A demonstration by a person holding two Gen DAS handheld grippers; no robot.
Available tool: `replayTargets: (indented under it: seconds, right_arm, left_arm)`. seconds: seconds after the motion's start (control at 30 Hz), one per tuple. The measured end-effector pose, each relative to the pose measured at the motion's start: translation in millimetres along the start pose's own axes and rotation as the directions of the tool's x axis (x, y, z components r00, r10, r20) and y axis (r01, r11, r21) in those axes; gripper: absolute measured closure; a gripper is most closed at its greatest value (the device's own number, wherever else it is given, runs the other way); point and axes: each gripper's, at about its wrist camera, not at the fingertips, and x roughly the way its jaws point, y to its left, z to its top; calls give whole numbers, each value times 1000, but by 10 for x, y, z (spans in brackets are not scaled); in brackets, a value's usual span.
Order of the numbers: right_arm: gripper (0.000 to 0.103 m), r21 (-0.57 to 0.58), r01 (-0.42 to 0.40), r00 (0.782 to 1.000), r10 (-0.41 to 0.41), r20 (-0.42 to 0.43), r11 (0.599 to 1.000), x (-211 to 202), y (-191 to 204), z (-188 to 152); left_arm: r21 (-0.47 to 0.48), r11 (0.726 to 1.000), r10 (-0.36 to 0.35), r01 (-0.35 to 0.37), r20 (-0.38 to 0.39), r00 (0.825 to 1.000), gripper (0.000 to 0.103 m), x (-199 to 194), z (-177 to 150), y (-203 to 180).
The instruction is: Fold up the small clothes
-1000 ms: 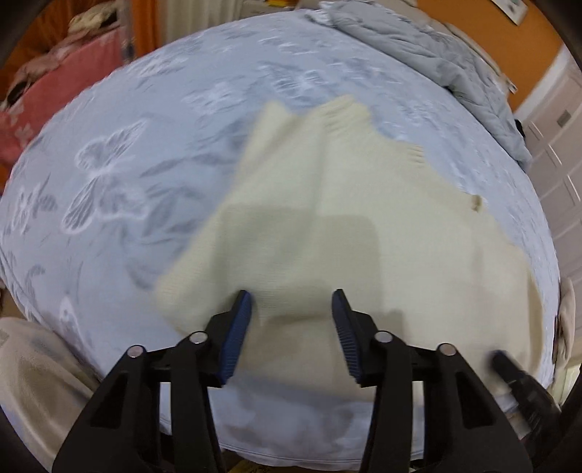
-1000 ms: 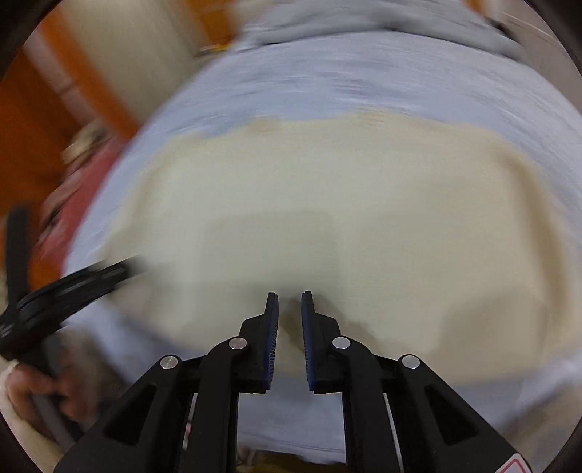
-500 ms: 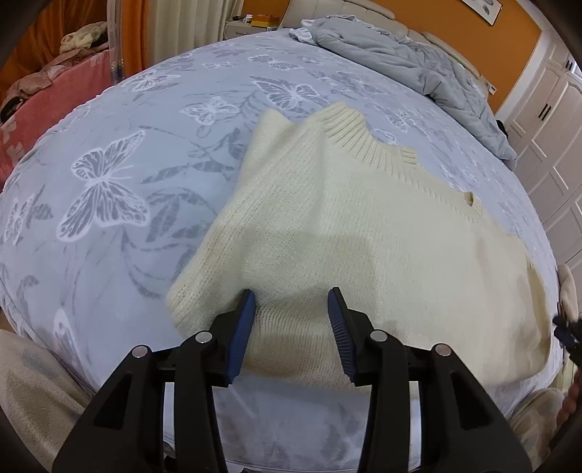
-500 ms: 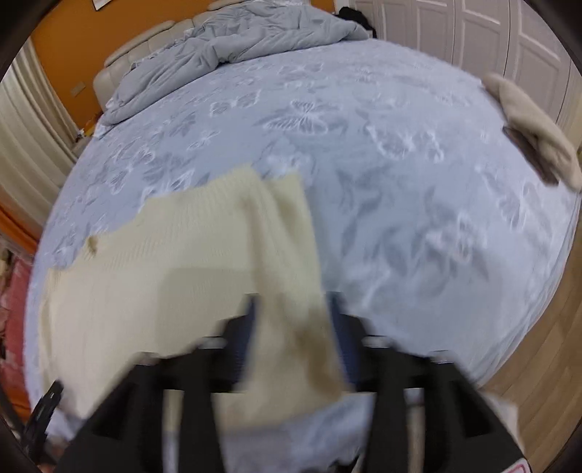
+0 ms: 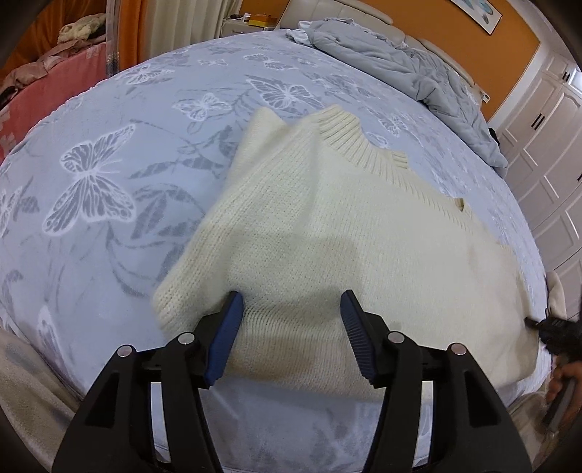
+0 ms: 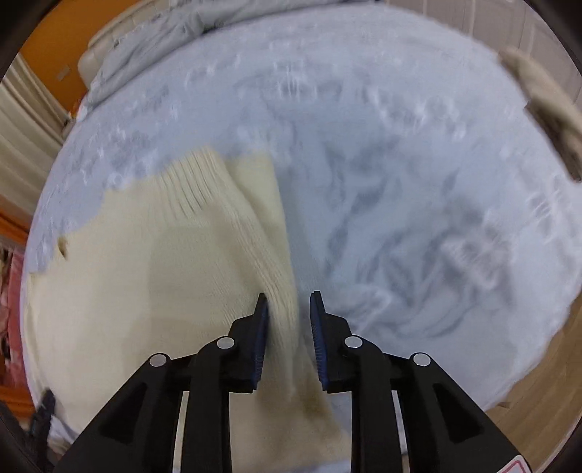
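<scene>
Cream sweater flat on butterfly bed. Left gripper now wider open, holding nothing. Right gripper partly open around sweater edge. Ready for next fold.

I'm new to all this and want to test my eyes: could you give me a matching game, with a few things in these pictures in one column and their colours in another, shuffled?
Things:
1. sweater
2. bedspread
3. rumpled duvet
4. wall

Colours:
A. orange
B. cream
C. plain grey
D. pale blue with white butterflies

Pairs: 1-B, 2-D, 3-C, 4-A
</scene>
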Motion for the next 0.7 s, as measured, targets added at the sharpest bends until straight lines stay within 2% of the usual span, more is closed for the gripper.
replayTargets:
  seconds: [0.07,0.13,0.2,0.27,0.37,0.43,0.47,0.5,0.57,0.63,0.7]
  right_arm:
    - [74,-2,-12,996,12,90,1000,-284,131,22]
    - [75,-81,-72,986,83,143,994,-513,445,-20]
    - [82,-191,-147,980,169,102,970,-498,837,-29]
    - [92,-283,-238,967,254,20,929,-325,1296,-100]
    - [93,-329,-271,962,261,-75,905,77,1815,-191]
    - [95,-339,-248,965,202,-168,907,520,2050,-266]
    - [97,-358,-214,972,160,-175,909,704,2110,-289]
    - [97,-369,-204,976,160,-147,907,718,2195,-292]
    - [95,-351,-203,974,151,-171,914,652,2234,-181]
    - [95,-342,-256,966,222,-135,904,406,2278,-122]
    - [95,-342,-266,963,232,-138,901,415,2339,-126]
  left_arm:
    - [-31,999,-19,19,9,1000,49,-65,16,24]
    - [-79,996,-27,32,61,998,49,-243,87,3]
    - [-61,997,-48,56,122,991,46,-360,208,-112]
    - [-22,997,-65,68,115,991,42,-296,464,-311]
    - [1,999,-41,41,33,999,40,33,769,-500]
    - [31,998,47,-46,-27,999,40,390,901,-531]
    - [30,996,81,-79,-61,995,40,527,906,-487]
    - [28,995,96,-94,-104,990,40,681,917,-434]
    - [43,995,95,-92,-77,992,38,707,945,-417]
    - [57,995,90,-85,-88,992,37,702,946,-424]
    - [52,997,62,-58,-78,995,33,694,928,-400]
